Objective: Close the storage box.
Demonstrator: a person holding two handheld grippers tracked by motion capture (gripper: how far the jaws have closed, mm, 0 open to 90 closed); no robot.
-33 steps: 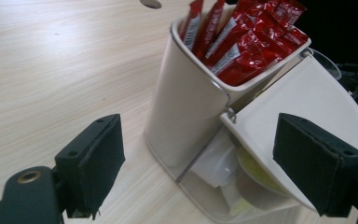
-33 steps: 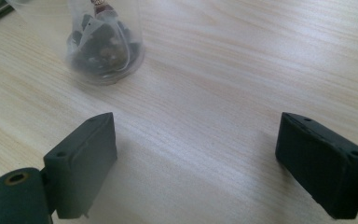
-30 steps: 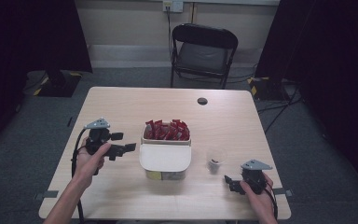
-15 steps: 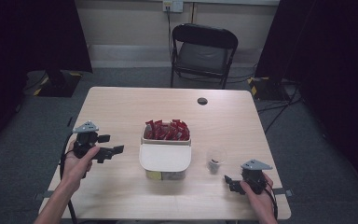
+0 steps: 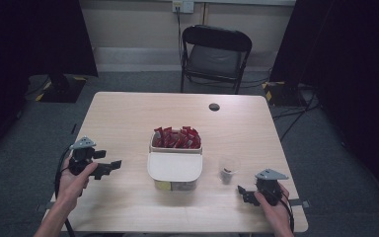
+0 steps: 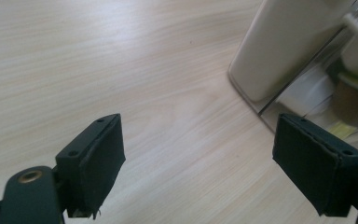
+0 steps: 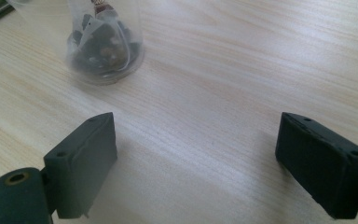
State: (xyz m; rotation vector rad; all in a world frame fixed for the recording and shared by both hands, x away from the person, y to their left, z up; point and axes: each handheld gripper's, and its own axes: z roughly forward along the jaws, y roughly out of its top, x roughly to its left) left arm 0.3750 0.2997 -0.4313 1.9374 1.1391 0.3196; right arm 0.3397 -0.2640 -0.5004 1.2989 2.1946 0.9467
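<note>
At table's left edge: left gripper (image 5: 109, 167) withdrawn from box (image 5: 174, 159) | right gripper (image 5: 243, 193) unmoved

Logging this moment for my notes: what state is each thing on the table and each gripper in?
Left gripper: open, empty.
Right gripper: open, empty.
Box: lid half on, red packets showing.
Clear cup: upright, dark bits at the bottom.
Chair: unfolded, vacant.

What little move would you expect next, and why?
Probably the right gripper eases forward to the cup: its jaws are open and empty, and the cup stands just ahead on the table, beside the box.
</note>
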